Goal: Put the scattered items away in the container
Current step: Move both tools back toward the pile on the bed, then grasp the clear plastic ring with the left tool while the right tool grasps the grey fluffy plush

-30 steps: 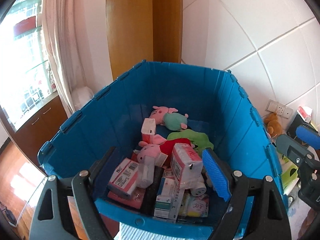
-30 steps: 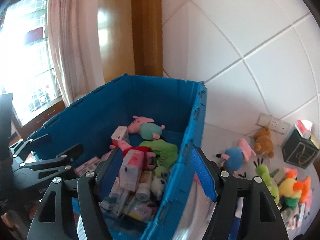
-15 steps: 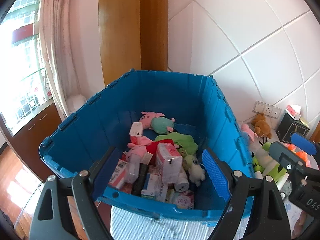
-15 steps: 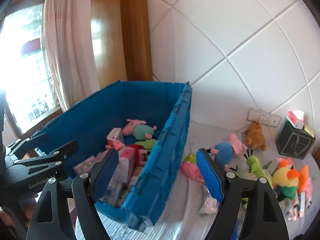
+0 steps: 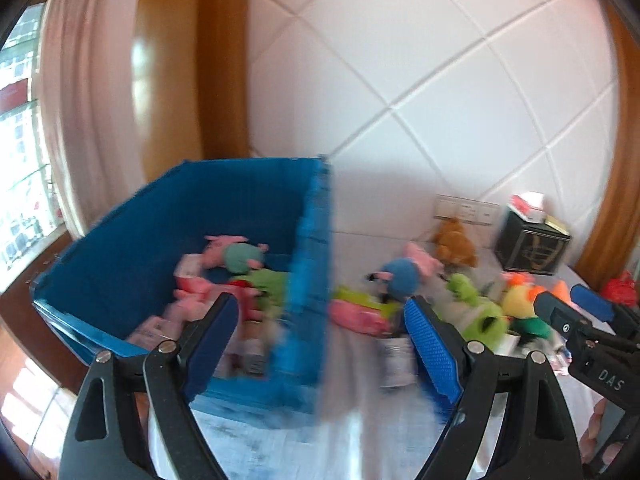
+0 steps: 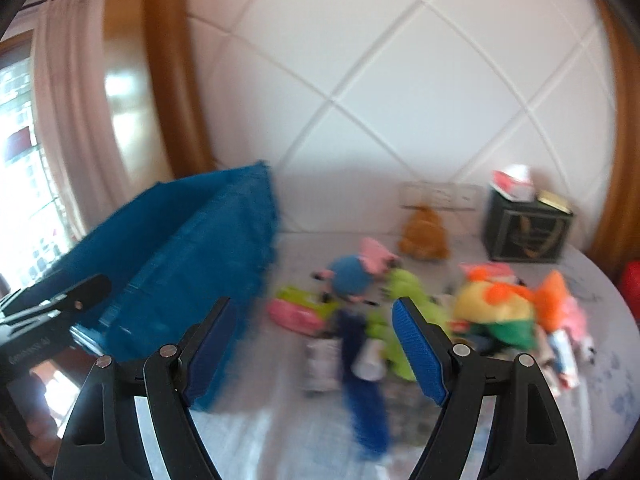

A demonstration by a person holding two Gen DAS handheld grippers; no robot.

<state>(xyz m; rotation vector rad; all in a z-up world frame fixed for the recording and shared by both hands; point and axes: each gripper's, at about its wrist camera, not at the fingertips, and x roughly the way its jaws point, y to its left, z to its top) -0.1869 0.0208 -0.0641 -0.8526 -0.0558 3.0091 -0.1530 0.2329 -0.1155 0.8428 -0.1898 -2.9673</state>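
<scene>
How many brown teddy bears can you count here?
1: the bear sits outside the bin, left of the black box; others may be hidden.

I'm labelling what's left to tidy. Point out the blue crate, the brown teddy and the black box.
blue crate [image 5: 152,240]: left wrist view, inner side wall.
brown teddy [image 6: 424,232]: right wrist view, its body.
black box [image 6: 524,232]: right wrist view, front face.

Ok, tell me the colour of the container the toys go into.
Blue. The container shows best in the left wrist view, with soft toys and boxes already inside.
</scene>
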